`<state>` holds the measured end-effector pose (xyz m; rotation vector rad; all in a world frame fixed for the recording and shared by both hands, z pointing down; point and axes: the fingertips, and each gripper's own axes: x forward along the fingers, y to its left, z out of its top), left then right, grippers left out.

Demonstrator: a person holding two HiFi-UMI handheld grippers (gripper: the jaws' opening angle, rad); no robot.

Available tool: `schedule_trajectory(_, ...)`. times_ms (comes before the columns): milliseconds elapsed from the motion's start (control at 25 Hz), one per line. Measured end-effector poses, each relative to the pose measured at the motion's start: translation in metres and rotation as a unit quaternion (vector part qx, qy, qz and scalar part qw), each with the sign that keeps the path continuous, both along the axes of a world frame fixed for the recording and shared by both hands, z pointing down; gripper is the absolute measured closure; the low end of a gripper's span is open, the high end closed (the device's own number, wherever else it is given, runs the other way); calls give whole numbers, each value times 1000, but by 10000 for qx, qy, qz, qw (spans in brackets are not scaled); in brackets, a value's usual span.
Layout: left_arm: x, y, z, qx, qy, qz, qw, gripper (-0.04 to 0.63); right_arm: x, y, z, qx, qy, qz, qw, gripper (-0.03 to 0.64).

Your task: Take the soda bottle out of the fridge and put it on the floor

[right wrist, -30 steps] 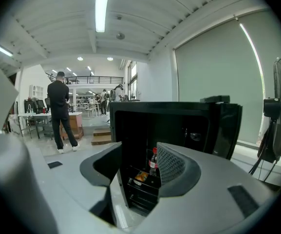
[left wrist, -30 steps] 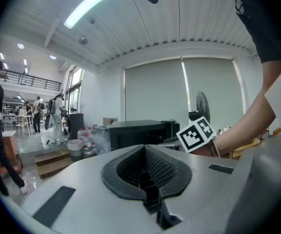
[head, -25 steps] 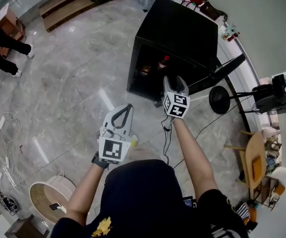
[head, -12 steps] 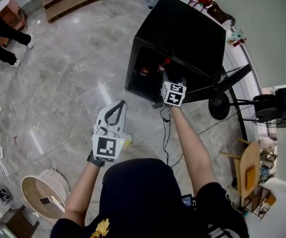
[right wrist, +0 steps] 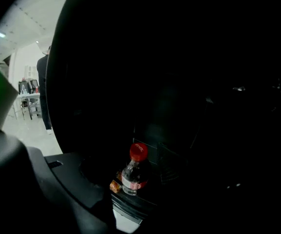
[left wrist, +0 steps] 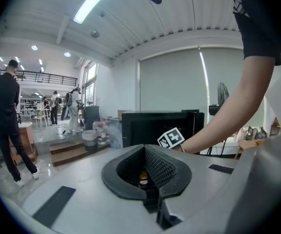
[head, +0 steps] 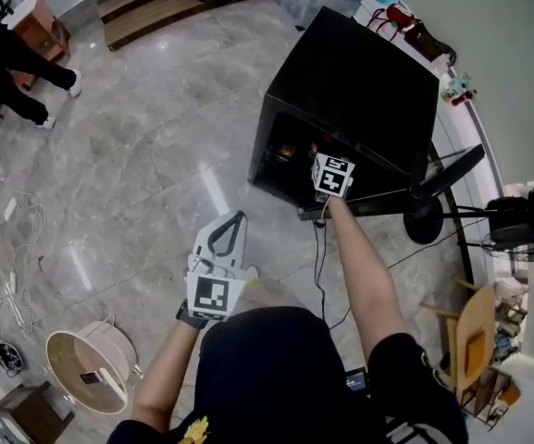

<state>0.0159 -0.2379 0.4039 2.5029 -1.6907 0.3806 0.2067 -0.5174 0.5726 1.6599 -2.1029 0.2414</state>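
Observation:
The soda bottle (right wrist: 133,172), clear with a red cap and red label, stands in the dark inside of the black fridge (head: 364,81), straight ahead of my right gripper in the right gripper view. My right gripper (head: 329,156) reaches into the fridge's open front. Only its marker cube shows in the head view. Its jaws stand apart, the bottle beyond them and untouched. My left gripper (head: 233,222) hangs shut and empty over the marble floor, left of the fridge.
The fridge door (head: 447,172) swings open to the right. A fan on a stand (head: 516,218) is behind it. A black cable (head: 320,271) trails on the floor. A round basket (head: 86,370) sits lower left. A person in black (head: 12,63) stands far left.
My right gripper has pushed forward from the fridge's front edge into its inside. The left gripper has stayed shut and low.

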Motion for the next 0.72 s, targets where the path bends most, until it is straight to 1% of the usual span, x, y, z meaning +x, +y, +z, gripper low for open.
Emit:
schedule_trajectory(120,-8,-1,4,-44,-46,-84,9999,578,-3,-12,6,-80,78,27,9999,397)
schedule_trajectory(200,-12,-3,10,-82,-29,-148,9999,578,-5,-21,12,-71,126,-44,9999,399)
schedule_trajectory(360,-19,-2,14,-167,1,-224,9996,578,-1,-28,26,-273,267,-90,9992,428)
schedule_trajectory(400,-21,0,14,-177,-4,-233,9996,578,-3,-26,27,-360,252,-116,9990,474)
schedule_trajectory(480,-26,2,12,-191,-5,-247,9995,578,-4,-23,27,-545,166,-126,9983,479)
schedule_trajectory(720,-38,12,10,-245,-67,-216,9994,578,-11,-6,24,-596,46,-104,9982,486)
